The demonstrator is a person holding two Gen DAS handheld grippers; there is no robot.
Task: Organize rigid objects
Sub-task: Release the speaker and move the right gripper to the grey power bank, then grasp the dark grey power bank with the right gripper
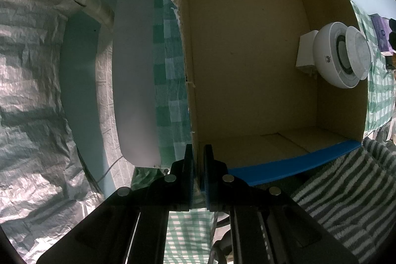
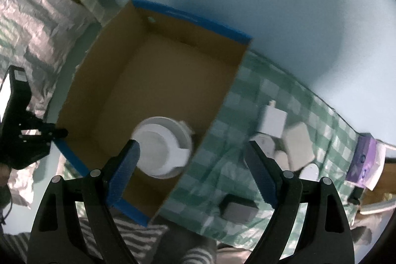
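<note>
Box [image 1: 247, 66] wall clamped by left gripper [image 1: 198, 165]; right gripper [image 2: 193, 162] apart, empty above white speaker [image 2: 160, 147] inside; step: fetching next item; next: white charger [image 2: 272, 121] on cloth [image 2: 247, 103]

A green-and-white checked cloth [image 2: 292, 100] covers the table at right of the right-wrist frame. Crinkled silvery sheeting [image 1: 27, 90] fills the left (shiny, creased). A grey-striped towel [image 1: 346, 189] lies lower right.
</note>
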